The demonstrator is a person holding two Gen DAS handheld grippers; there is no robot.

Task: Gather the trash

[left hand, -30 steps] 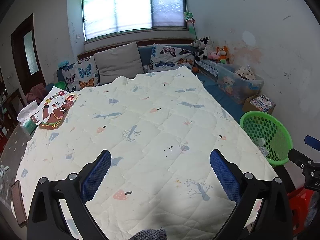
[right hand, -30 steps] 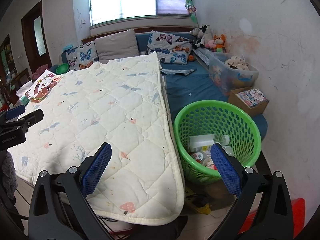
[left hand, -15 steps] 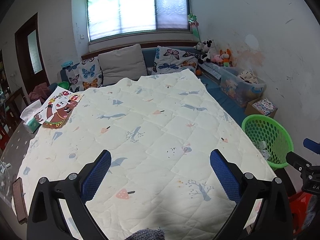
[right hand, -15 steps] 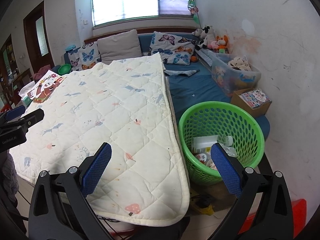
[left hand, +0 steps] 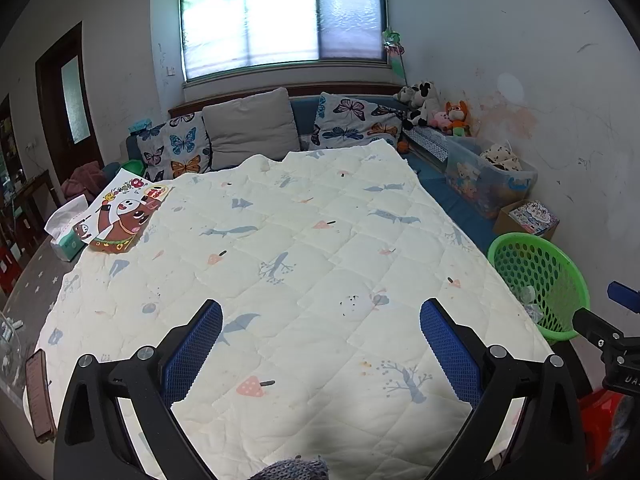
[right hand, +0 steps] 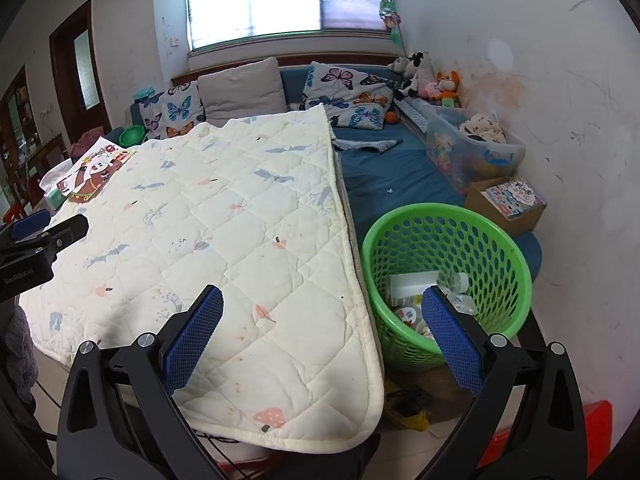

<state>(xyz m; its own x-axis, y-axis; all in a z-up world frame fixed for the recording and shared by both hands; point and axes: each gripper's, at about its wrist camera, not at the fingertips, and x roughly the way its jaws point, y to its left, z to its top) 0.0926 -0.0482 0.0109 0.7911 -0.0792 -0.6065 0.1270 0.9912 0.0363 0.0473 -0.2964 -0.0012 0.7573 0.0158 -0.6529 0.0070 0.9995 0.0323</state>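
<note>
A green mesh basket (right hand: 496,240) stands on the floor right of the bed and holds a white bottle (right hand: 408,286), a clear plastic bottle (right hand: 454,282) and small cups. In the left wrist view the same basket (left hand: 560,264) shows at the right edge. My left gripper (left hand: 320,344) is open above the cream quilt (left hand: 304,256), nothing between its blue pads. My right gripper (right hand: 322,334) is open and empty, over the quilt's near right corner (right hand: 280,320), its right pad in front of the basket.
A cartoon picture sheet (left hand: 124,212) and a tissue box (left hand: 66,232) lie at the quilt's far left. A phone (left hand: 38,392) lies at the near left edge. A clear toy bin (right hand: 472,148), a cardboard box (right hand: 508,200) and cushions (left hand: 250,128) line the far side.
Both views have pulled slightly back and up, so the basket and quilt look a little farther away. Both grippers stay open and empty.
</note>
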